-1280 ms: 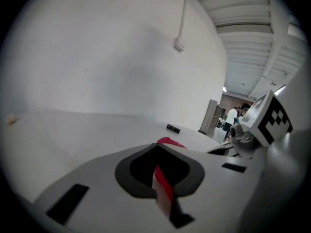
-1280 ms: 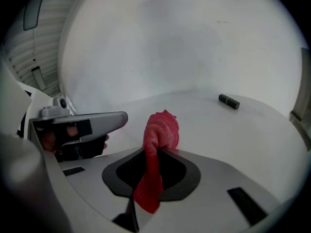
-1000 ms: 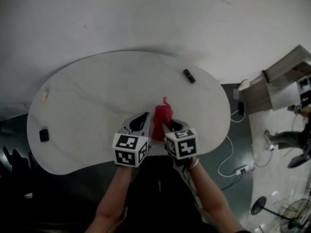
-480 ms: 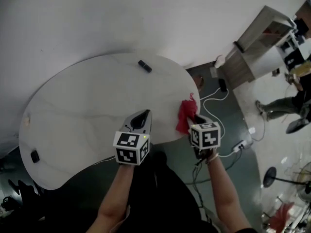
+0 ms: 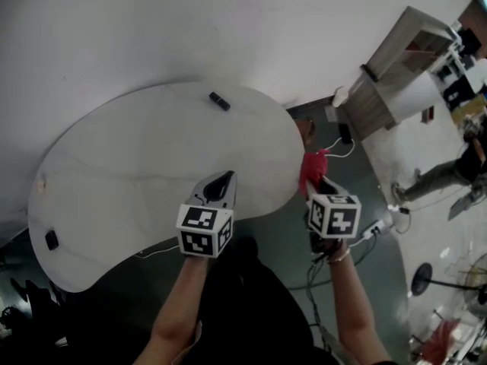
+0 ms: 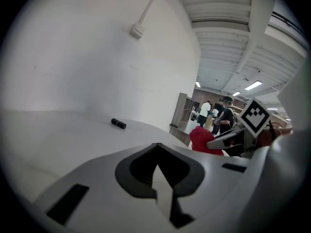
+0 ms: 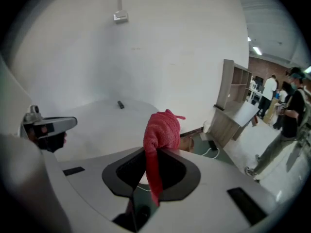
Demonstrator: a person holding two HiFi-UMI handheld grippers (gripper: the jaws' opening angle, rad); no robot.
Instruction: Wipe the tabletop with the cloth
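Closest to us, our left gripper (image 5: 221,182) sits over the near edge of the white tabletop (image 5: 144,158), its jaws pressed together with nothing between them. Our right gripper (image 5: 319,187) is clamped on the red cloth (image 5: 311,170), which bunches above the jaws and trails down between them. The cloth hangs just off the table's right edge, over the dark floor (image 5: 289,226). Farther out, a small black bar (image 5: 219,101) lies near the far rim, and another black piece (image 5: 52,239) lies at the left end. Beyond, a wooden cabinet (image 5: 396,59) stands by the white wall.
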